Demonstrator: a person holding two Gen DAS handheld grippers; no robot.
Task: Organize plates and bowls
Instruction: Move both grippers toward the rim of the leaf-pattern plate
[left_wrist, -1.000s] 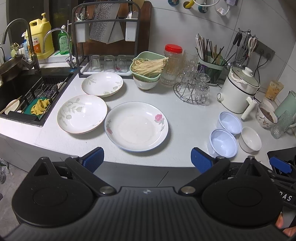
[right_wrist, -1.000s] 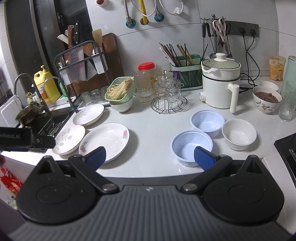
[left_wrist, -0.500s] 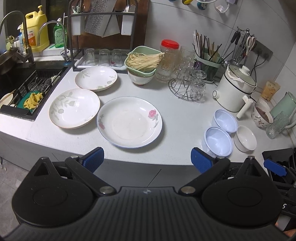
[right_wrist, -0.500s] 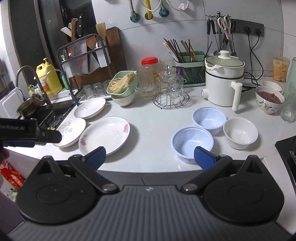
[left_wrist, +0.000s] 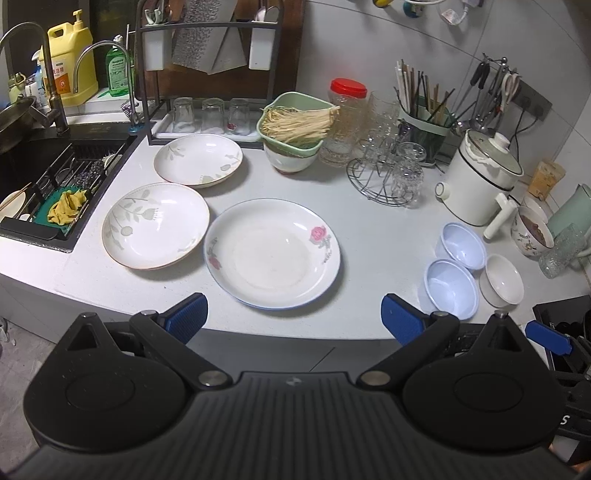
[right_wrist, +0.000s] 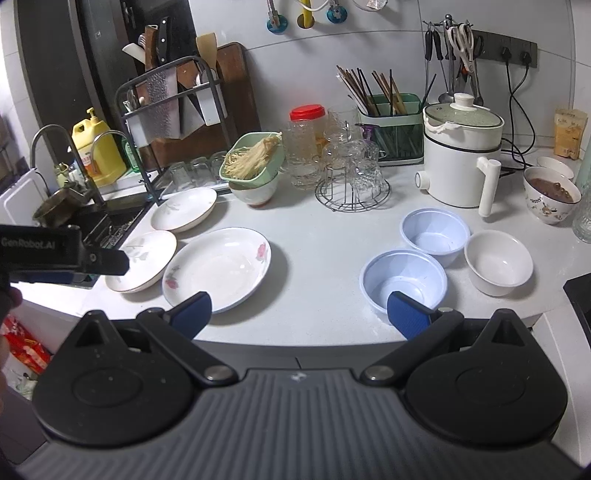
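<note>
Three white plates lie on the counter: a large rose-patterned plate (left_wrist: 272, 253) (right_wrist: 219, 267), a leaf-patterned plate (left_wrist: 155, 225) (right_wrist: 142, 258) to its left and another plate (left_wrist: 198, 160) (right_wrist: 184, 208) behind. Two pale blue bowls (left_wrist: 451, 282) (right_wrist: 404, 281), (left_wrist: 461, 249) (right_wrist: 435, 235) and a white bowl (left_wrist: 501, 280) (right_wrist: 498, 261) stand at the right. My left gripper (left_wrist: 293, 319) is open and empty, held before the counter edge near the rose plate. My right gripper (right_wrist: 297, 314) is open and empty, its right finger in front of the near blue bowl.
A sink (left_wrist: 48, 173) is at the left. At the back stand a green basket of noodles (left_wrist: 295, 125) on a bowl, a glass rack (left_wrist: 388, 177), a red-lidded jar (left_wrist: 345, 118), a chopstick holder (left_wrist: 424, 125) and a white cooker (left_wrist: 480, 181). A filled bowl (right_wrist: 552, 199) is far right.
Both grippers have moved closer to the counter and slightly up; the dishes appear larger. Nothing on the counter has moved and both grippers stay open.
</note>
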